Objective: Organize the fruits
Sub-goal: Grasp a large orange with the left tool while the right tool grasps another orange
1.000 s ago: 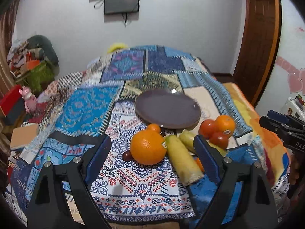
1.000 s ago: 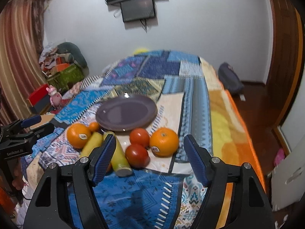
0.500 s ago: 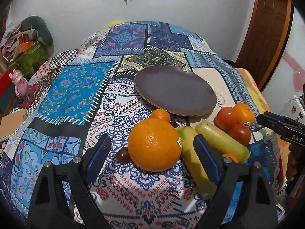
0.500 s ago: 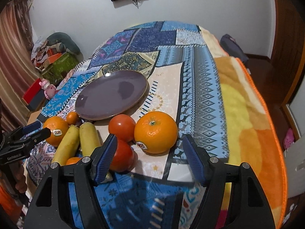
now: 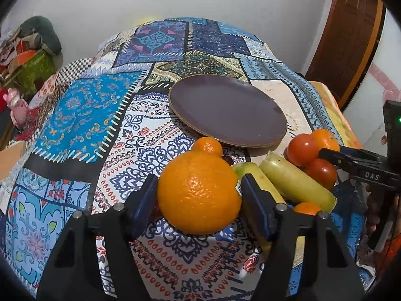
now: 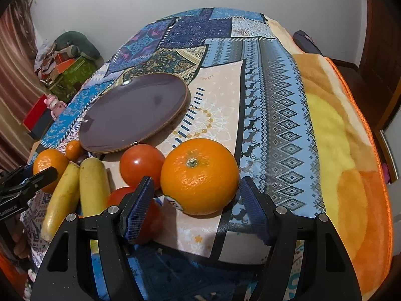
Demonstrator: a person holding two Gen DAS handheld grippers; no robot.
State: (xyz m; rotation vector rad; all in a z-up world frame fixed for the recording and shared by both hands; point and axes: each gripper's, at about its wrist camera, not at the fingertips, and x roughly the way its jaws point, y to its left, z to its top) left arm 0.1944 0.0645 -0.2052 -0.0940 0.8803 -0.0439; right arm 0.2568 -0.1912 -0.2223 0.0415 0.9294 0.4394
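Orange fills both wrist views. The left gripper (image 5: 199, 195) has just been closing and its pads look pressed on the large orange (image 5: 199, 192) at the near left of the fruit pile. The right gripper (image 6: 196, 200) stands apart around the second orange (image 6: 199, 175), its pads not yet touching. The purple plate (image 5: 226, 113) lies empty at twelve o'clock from both. To do this well, grip each orange across its widest part, lift straight up clear of the bananas (image 5: 293, 180) and tomatoes (image 6: 141, 164), then set down gently mid-plate so neither rolls.
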